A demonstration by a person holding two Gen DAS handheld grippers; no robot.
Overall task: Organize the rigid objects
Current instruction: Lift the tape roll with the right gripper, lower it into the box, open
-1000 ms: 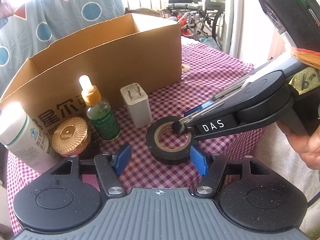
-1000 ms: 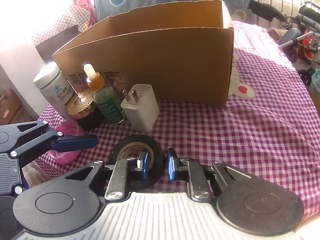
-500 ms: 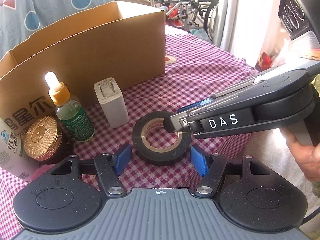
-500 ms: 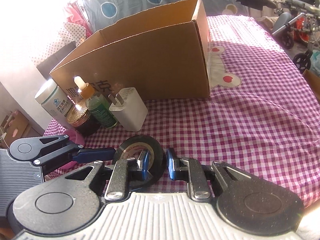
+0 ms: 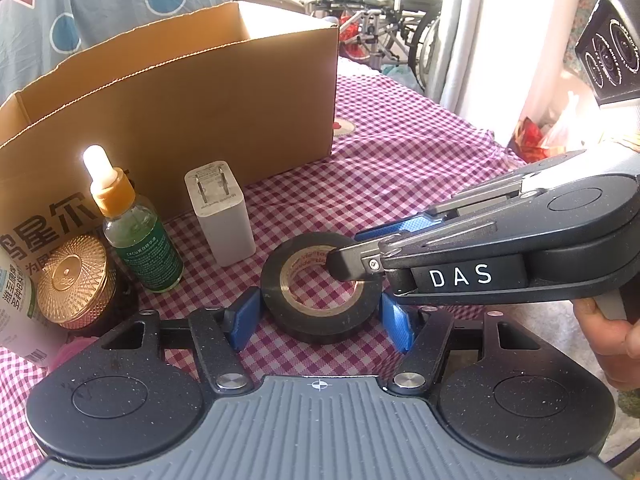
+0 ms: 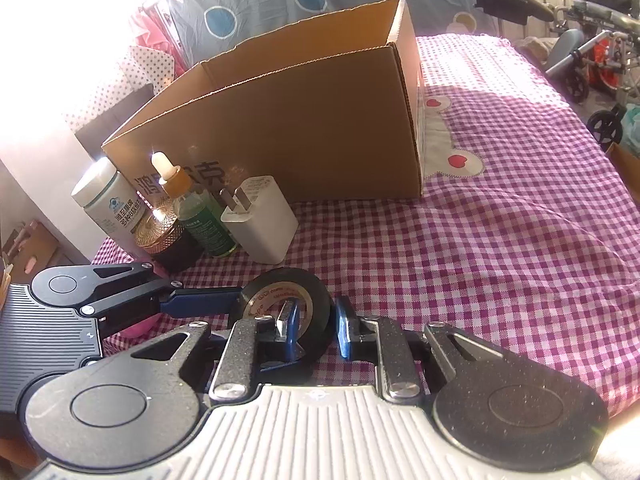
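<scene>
Now the black tape roll [image 6: 286, 300] is clenched by the right gripper [image 6: 316, 330], flanked by the released left gripper [image 5: 320, 320]; lifting into the open brown cardboard box [image 6: 304, 128] is called for.

My left tool [image 5: 320, 318] is open around the round black roll of tape [image 5: 320, 286] on the pink checked cloth [image 5: 400, 168]. My right tool [image 5: 340, 266] pinches the roll's rim. A white plug block [image 5: 222, 216] stands near the brown cardboard box [image 5: 180, 120].

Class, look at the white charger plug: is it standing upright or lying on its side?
Upright. The white charger plug stands on its base on the checked cloth, its two metal prongs pointing up.
</scene>
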